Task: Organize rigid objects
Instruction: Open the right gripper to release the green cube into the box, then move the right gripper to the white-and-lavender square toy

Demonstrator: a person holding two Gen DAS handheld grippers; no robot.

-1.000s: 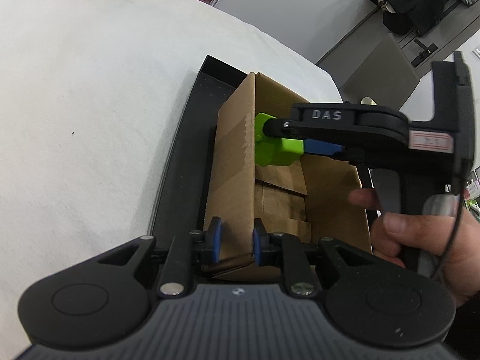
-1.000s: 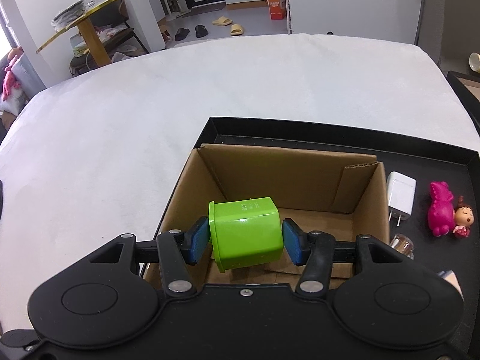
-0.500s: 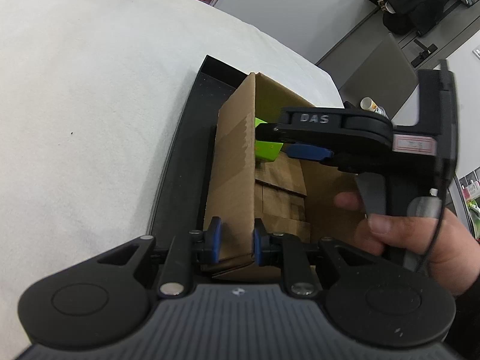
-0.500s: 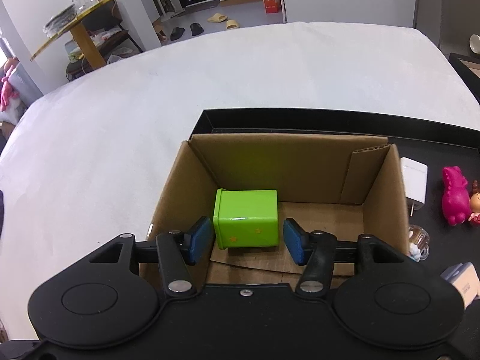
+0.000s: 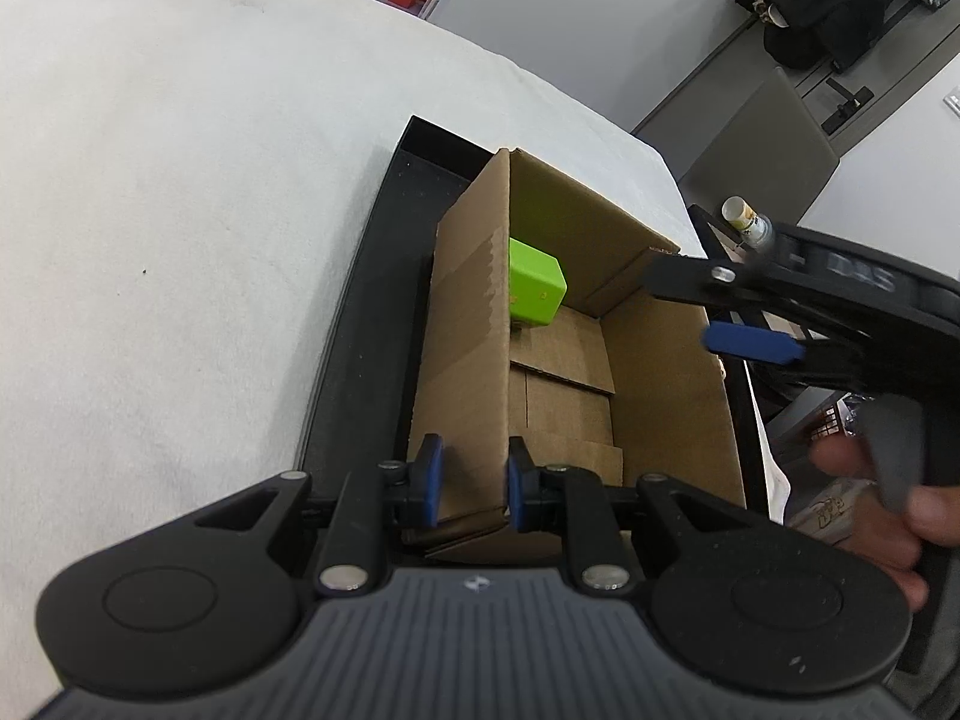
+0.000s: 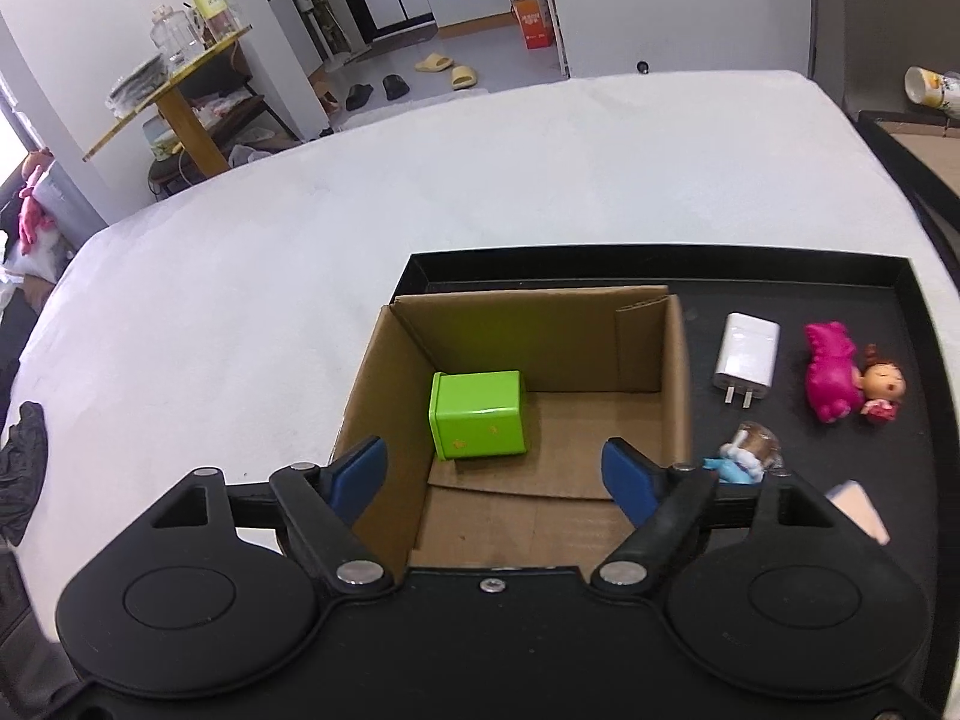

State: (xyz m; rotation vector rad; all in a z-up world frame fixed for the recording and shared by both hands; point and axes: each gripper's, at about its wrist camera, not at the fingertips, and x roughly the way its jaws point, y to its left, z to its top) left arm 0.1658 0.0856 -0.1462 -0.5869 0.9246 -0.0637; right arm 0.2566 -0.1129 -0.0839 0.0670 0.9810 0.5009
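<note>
A green box [image 6: 477, 414] lies on the floor of an open cardboard carton [image 6: 528, 336], toward its left far corner. The carton stands at the left end of a black tray [image 6: 660, 267]. My right gripper [image 6: 492, 471] hovers over the carton's near side. Its jaws are opening with nothing between the pads, and the green box sits apart beyond them. In the left wrist view my left gripper [image 5: 474, 486] is shut on the carton's [image 5: 462, 360] near left wall. The green box [image 5: 534, 291] shows inside, and one blue pad [image 5: 750, 345] of the right gripper hangs over the carton's right wall.
On the tray right of the carton lie a white charger [image 6: 746, 357], a pink toy [image 6: 831, 378], a small doll [image 6: 882, 387] and a wrapped figure [image 6: 747, 450]. A second tray [image 6: 918, 144] sits at the far right. A black cloth [image 6: 21, 474] lies on the white table at left.
The right gripper let go of the green box, which now rests in the carton. Its jaws spread wide and it pulled back and up. The left gripper kept its hold.
</note>
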